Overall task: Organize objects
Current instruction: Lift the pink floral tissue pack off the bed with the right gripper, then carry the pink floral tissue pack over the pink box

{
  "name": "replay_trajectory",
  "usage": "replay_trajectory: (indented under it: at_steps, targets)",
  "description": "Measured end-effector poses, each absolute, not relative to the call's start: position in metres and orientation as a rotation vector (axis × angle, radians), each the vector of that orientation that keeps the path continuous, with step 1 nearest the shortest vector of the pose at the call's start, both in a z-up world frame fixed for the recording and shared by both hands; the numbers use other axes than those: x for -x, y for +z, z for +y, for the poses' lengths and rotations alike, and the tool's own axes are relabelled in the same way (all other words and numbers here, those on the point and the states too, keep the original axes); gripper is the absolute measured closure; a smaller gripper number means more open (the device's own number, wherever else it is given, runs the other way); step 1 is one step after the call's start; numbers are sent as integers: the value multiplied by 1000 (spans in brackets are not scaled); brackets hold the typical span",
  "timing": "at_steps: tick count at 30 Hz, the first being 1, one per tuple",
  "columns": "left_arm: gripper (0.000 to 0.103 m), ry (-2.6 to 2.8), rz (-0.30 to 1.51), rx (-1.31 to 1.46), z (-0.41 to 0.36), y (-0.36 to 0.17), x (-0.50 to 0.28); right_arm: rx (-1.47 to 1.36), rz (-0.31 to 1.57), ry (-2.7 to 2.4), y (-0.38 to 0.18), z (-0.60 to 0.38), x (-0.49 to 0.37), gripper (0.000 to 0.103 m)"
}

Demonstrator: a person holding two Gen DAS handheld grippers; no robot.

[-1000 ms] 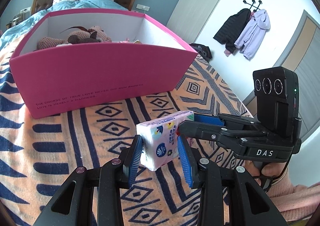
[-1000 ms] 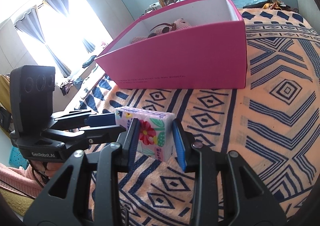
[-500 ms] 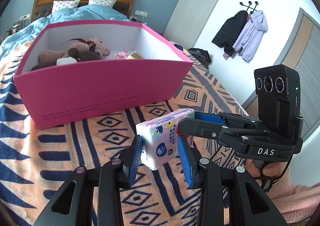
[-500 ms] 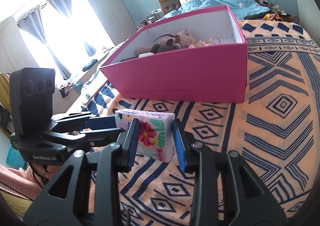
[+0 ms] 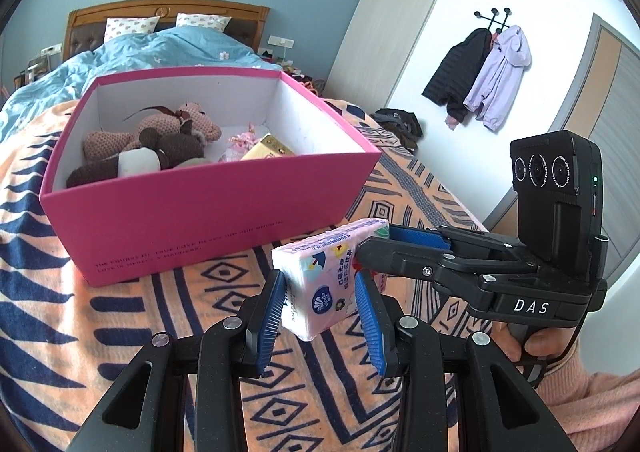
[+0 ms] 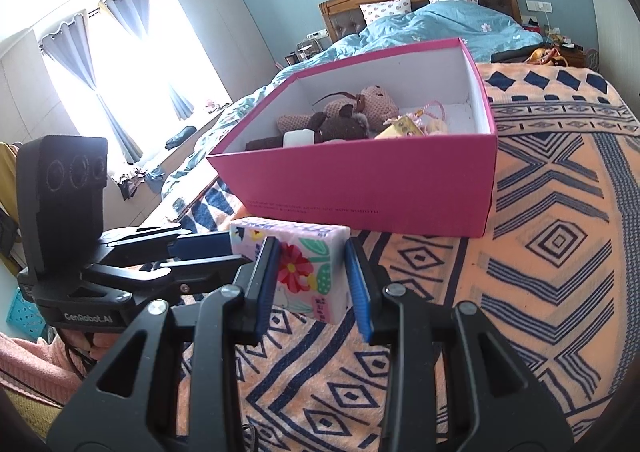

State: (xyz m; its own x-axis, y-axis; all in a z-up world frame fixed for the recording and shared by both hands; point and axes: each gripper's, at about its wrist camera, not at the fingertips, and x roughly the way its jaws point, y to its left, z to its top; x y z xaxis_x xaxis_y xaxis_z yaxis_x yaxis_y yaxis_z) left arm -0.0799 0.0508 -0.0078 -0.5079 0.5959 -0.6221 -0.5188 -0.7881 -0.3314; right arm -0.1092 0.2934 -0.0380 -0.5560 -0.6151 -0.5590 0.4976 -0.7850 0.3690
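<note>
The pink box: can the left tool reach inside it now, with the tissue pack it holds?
Probably yes. The pink box is open-topped, nothing stands between it and the left tool, though the right tool also grips the tissue pack.

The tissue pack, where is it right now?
The tissue pack is clamped at its two ends between the left gripper and right gripper, just short of the pink box.

One tissue pack; one pink box; perhaps two plush toys.
</note>
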Motion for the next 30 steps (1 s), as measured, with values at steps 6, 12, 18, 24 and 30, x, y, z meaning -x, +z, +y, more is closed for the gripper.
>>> replay_trajectory:
  at_steps: [6,12,18,24,30]
  targets:
    - [67,2288,-135,975,49,-2,82,-897,-210,-2318,-32,292,113,66]
    - [67,2301,-138,957,47,2,84,-879,-201,-2323,-27,290,117,66]
    - [67,2308,-135,943,48,8,91,-856,-188,-2332,-20,288,120,66]
    - [67,2322,-124,922,49,15,97,-827,-179,-2345,-11,287,126,66]
    - [67,2331,-123,906,48,22,105,-800,-186,-2346,-2,288,136,66]
